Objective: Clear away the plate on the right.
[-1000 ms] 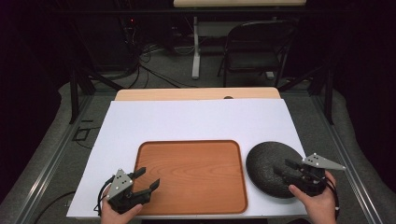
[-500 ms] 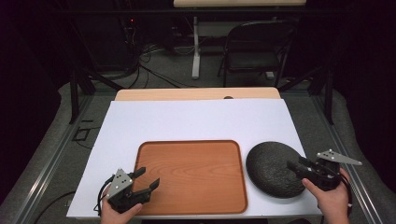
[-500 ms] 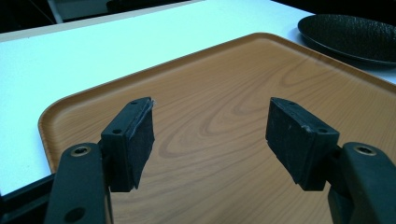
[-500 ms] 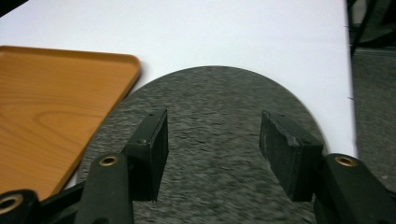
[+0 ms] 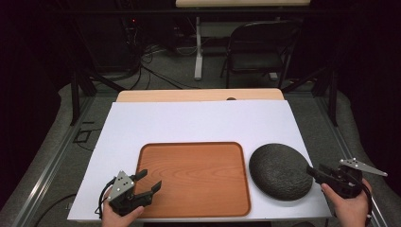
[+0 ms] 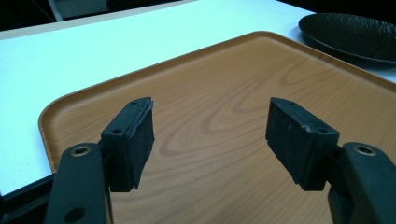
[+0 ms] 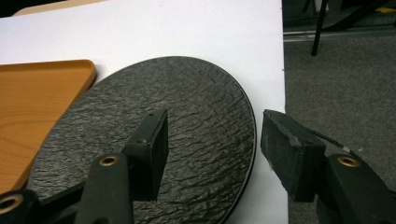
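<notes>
A lab or studio: dark curtained surroundings, loose cables (image 5: pixel 156 71) on grey carpet, a folding chair (image 5: pixel 257 49), a white-covered tabletop (image 5: pixel 198 123) beyond.

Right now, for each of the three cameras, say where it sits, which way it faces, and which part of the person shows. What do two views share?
High view: above the person's side, looking forward and down on the table; both hands and grippers show.
Left gripper view: rides the left gripper, facing across the wooden tray; open jaws show.
Right gripper view: rides the right gripper, facing over the black plate; open jaws show.
Shared: tray and plate appear in both gripper views.
</notes>
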Demonstrator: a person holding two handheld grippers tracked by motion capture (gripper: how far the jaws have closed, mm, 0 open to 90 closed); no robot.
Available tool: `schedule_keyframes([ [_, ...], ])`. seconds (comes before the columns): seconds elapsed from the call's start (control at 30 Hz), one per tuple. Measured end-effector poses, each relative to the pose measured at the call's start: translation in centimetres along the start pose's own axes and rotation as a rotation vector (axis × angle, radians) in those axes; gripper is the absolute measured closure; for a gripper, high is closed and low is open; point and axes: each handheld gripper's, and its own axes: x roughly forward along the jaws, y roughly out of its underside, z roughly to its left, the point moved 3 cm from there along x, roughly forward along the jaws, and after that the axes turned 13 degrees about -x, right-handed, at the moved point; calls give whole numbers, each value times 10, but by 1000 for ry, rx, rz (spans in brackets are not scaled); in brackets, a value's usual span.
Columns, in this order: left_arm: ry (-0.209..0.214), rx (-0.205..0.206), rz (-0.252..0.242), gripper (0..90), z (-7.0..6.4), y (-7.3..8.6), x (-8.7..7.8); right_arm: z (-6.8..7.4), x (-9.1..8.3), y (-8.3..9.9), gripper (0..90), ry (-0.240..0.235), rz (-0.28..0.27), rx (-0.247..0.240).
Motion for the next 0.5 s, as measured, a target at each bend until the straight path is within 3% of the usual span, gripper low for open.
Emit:
schedule_keyframes([
  [0.5,7,-5,0,324,1,0,-1,-12,13,13,431,12,55,60],
])
